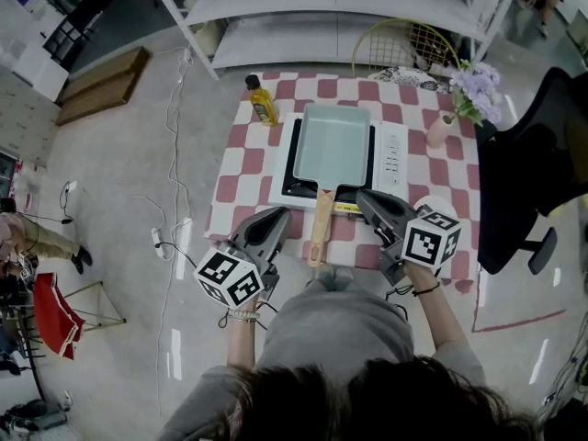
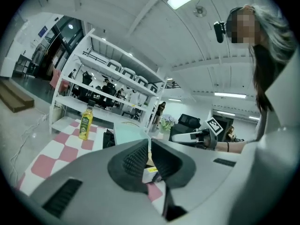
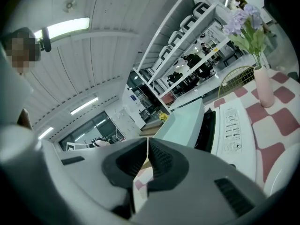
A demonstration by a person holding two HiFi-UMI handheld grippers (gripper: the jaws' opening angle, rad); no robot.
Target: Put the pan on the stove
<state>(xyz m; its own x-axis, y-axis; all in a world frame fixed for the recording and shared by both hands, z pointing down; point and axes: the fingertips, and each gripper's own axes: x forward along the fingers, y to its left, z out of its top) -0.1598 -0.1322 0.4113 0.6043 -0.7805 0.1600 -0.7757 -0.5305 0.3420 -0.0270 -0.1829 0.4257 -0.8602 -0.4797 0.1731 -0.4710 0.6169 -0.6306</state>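
A pale teal rectangular pan (image 1: 331, 145) sits on the white stove (image 1: 390, 159) with the black top, in the middle of the checked table. Its wooden handle (image 1: 320, 226) points toward me, past the stove's front edge. My left gripper (image 1: 278, 215) hovers left of the handle, shut and holding nothing. My right gripper (image 1: 366, 197) is right of the handle over the stove's front corner, also shut and empty. In the left gripper view the jaws (image 2: 149, 157) meet, with the pan (image 2: 129, 134) beyond. In the right gripper view the closed jaws (image 3: 148, 154) point at the pan (image 3: 185, 121) and stove (image 3: 232, 125).
A yellow oil bottle (image 1: 262, 101) stands at the table's far left. A pink vase of purple flowers (image 1: 441, 129) and a wire basket (image 1: 404, 42) are at the far right. A black chair (image 1: 533, 182) is beside the table on the right. White shelving (image 1: 349, 7) stands behind.
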